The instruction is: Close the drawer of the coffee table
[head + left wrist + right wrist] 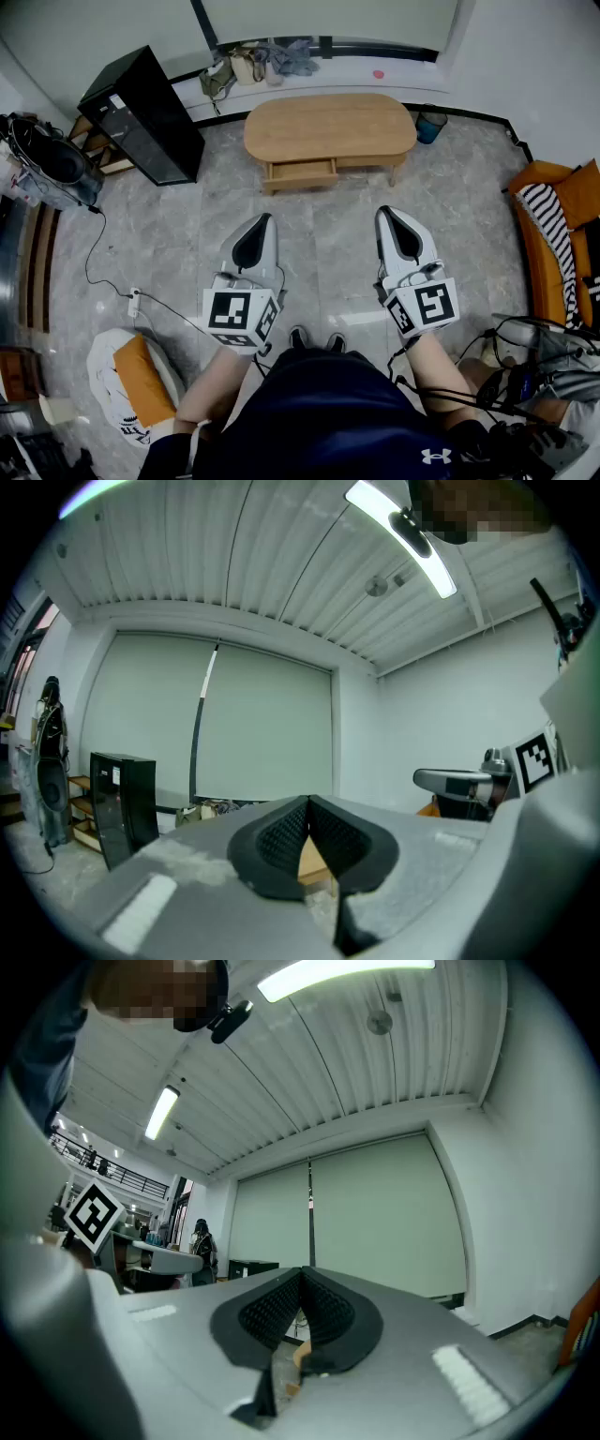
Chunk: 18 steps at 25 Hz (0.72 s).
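Note:
An oval wooden coffee table [330, 126] stands on the marble floor ahead of me, near the far wall. Its drawer [301, 172] on the front left is pulled out a little. My left gripper [260, 225] and right gripper [387, 217] are held side by side well short of the table, both shut with nothing between the jaws. In the left gripper view a sliver of the table [312, 859] shows through the gap below the shut left gripper [308, 805]. In the right gripper view the right gripper [301, 1275] is shut too, and the table [301, 1357] peeks below it.
A black cabinet [142, 114] stands at the left of the table. Bags and clutter [255, 62] lie on the window ledge behind it. A blue bin [431, 126] sits at the table's right end. An orange sofa [557, 234] lines the right edge. Cables [112, 281] trail across the floor at left.

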### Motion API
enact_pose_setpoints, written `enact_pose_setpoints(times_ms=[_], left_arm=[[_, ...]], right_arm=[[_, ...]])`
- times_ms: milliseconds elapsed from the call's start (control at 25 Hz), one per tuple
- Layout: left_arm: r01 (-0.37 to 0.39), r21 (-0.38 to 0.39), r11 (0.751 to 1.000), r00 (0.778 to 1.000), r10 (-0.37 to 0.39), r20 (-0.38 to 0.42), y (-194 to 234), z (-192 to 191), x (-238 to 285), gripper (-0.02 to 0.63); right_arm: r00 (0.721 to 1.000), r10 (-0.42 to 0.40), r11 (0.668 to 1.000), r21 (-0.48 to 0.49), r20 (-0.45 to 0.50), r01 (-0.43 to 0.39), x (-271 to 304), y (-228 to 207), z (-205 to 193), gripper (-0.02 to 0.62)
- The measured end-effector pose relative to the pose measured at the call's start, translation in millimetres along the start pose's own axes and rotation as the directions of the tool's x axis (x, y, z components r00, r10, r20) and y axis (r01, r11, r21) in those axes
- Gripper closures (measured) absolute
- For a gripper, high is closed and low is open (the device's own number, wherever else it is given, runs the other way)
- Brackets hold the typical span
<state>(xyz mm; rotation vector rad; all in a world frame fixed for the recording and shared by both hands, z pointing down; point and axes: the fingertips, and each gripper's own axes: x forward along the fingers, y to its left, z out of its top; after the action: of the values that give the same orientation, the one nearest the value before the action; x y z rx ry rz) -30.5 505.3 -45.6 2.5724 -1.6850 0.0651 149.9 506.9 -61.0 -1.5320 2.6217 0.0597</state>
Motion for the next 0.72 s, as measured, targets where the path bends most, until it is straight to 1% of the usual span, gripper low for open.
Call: enact_pose_setpoints(times_ms=[160, 320, 560, 720], left_arm=[[-0.011, -0.008, 1.000, 1.000, 0.011, -0.007, 13, 4, -3, 0.603], [-0.012, -0.001, 1.000, 1.000, 0.012, -0.011, 17, -1, -14, 0.603], [-0.036, 0.005, 0.999, 0.999, 0.036, -0.019, 14, -3, -19, 0.603], [-0.063, 0.004, 0.998, 0.998, 0.063, -0.024, 10, -9, -26, 0.603]], right_arm=[[1.000, 0.005, 1.000, -0.004, -0.013, -0.005, 6, 8, 1, 0.594], [1.000, 0.002, 1.000, 0.000, -0.019, -0.002, 3, 16, -5, 0.594], [1.000, -0.001, 0.999, 0.037, -0.004, 0.001, -8, 7, -4, 0.594], [1.000, 0.003, 0.999, 0.046, -0.003, -0.003, -19, 0, -5, 0.594]])
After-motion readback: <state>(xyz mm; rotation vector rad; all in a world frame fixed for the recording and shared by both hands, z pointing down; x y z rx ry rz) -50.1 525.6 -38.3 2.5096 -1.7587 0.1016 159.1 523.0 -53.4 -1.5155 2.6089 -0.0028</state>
